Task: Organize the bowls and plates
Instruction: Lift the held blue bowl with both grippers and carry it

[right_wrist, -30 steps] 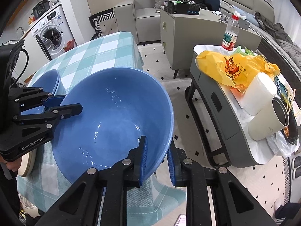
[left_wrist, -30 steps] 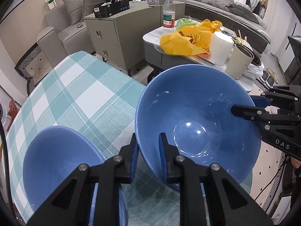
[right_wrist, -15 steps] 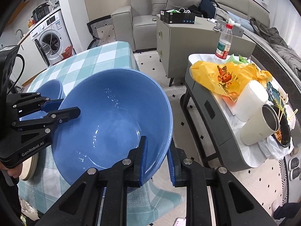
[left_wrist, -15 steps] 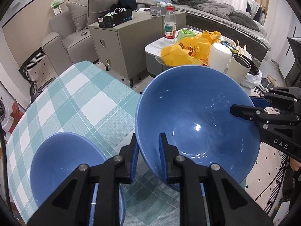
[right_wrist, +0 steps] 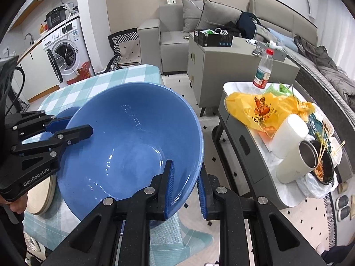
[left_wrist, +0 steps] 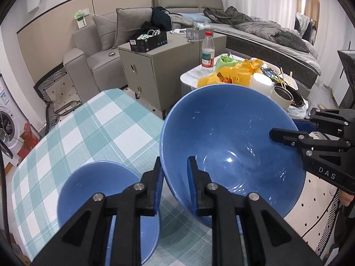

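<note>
The large glossy blue ceramic bowl (left_wrist: pixel 230 146) hangs tilted above the teal-checked tablecloth (left_wrist: pixel 93 128), its rim pinched on opposite sides by the left gripper (left_wrist: pixel 174 178) and right gripper (right_wrist: pixel 185 184). This looks like the carrying step; next, I judge, it needs level lowering onto the smaller blue bowl (left_wrist: pixel 97 190) nearby

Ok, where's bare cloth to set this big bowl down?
Free: the checked tablecloth beyond the small blue bowl, toward the far edge. Crowded: the near left corner, with that bowl and beige plates. The big blue bowl hangs past the right edge.
</note>
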The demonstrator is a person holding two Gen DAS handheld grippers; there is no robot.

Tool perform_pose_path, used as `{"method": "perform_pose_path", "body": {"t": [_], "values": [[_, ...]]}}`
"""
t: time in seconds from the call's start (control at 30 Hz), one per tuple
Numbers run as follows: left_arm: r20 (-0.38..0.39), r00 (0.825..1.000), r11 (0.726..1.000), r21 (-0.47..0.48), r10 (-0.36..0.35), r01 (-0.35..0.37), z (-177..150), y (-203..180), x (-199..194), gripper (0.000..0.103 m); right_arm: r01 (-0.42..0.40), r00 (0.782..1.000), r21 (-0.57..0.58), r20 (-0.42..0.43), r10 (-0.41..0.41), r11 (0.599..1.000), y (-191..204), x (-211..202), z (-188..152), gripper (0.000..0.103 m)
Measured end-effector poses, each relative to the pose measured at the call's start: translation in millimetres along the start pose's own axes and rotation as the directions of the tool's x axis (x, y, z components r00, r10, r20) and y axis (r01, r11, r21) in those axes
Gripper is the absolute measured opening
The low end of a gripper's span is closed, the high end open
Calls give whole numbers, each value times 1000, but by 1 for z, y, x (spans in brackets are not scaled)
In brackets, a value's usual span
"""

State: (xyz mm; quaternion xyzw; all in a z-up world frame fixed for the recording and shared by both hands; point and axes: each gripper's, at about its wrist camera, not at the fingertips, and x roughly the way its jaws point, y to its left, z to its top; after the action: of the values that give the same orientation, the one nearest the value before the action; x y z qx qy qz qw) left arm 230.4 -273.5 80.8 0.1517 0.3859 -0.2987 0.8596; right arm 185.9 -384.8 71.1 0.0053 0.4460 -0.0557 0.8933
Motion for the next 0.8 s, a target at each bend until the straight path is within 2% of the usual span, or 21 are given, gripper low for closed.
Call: {"method": "perform_pose_path", "body": {"t": [0.4, 0.8], "values": [[101, 993, 998, -36, 52, -49, 0, 18, -42, 18, 2, 999, -46, 51, 1, 999, 30, -29, 12, 20], [133, 986, 992, -92, 101, -89, -10, 43, -64, 18, -15, 997, -100, 77, 23, 995, 67, -41, 25, 20]]}}
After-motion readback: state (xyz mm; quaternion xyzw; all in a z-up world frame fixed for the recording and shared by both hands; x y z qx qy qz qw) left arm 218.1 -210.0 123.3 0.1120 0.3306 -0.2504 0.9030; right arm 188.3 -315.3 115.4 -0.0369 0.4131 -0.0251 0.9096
